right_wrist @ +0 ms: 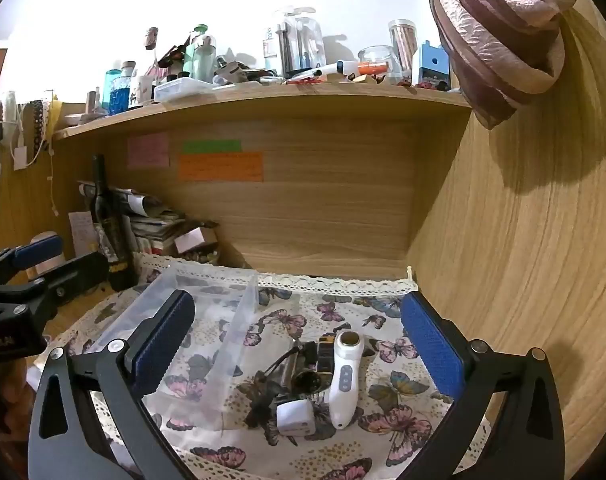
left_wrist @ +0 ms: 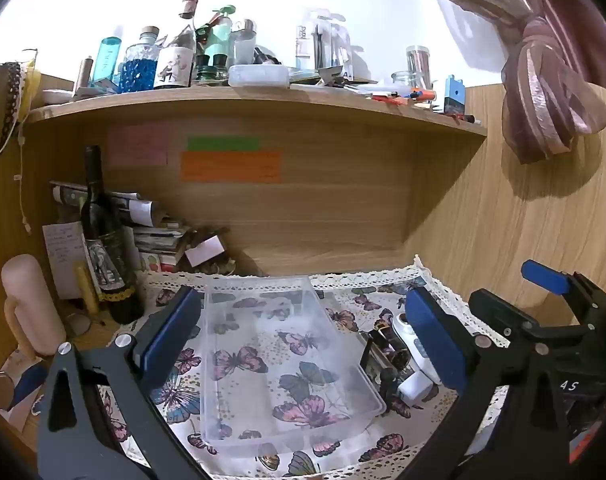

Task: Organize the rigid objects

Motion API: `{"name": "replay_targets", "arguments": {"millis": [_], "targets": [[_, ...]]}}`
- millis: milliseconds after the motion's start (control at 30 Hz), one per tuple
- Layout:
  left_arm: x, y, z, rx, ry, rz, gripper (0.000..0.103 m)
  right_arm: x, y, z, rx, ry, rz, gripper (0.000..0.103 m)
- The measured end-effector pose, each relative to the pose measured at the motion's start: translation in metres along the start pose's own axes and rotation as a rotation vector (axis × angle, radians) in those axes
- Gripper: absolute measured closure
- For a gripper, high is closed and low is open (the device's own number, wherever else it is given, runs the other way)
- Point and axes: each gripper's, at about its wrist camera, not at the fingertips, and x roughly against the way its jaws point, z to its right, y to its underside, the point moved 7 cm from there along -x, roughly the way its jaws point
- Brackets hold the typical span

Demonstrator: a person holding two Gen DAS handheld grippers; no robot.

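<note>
Here both pairs of fingers stand spread as wide as they go, with nothing pinched in either. The left gripper (left_wrist: pixel 303 332) hangs just above the butterfly-print cloth (left_wrist: pixel 239 384), and the clear plastic tray (left_wrist: pixel 263 344) lies between its blue pads (left_wrist: pixel 171 336), touching neither; the tray looks empty, the butterflies showing through its floor. Just inside the left gripper's right-hand finger, beside the tray's long edge, lies the small heap of things to be sorted.

The right gripper (right_wrist: pixel 299 344) frames that heap between its fingers: a white handheld device (right_wrist: pixel 343 384) with three buttons and a round metal head lying lengthwise, a dark box-shaped gadget with a lens (right_wrist: pixel 309 372) touching its left side, a white cube-shaped plug (right_wrist: pixel 295 418) just in front of that, nearest the camera, and a tangle of dark cord (right_wrist: pixel 263 396) to the left. None of these touches a pad. The tray's near wall stands just beside the right gripper's left-hand finger.

Further out, beyond the fingertips, a lace border (right_wrist: pixel 335 282) edges the cloth against the wooden back panel (right_wrist: pixel 323 200), which carries pink, green and orange notes (right_wrist: pixel 221 166). To the left stand a dark wine bottle (left_wrist: pixel 103 236) and a stack of papers (left_wrist: pixel 159 232). Above, a shelf (left_wrist: pixel 263 102) is crowded with bottles and jars, and a knotted pink curtain (left_wrist: pixel 551 92) hangs at the upper right.
</note>
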Motion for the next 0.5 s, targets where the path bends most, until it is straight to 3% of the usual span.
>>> {"name": "replay_targets", "arguments": {"millis": [500], "targets": [[-0.0038, -0.0031, 0.0048, -0.010, 0.013, 0.002, 0.000, -0.0048, 0.0029, 0.0022, -0.014, 0.001, -0.009, 0.000]]}}
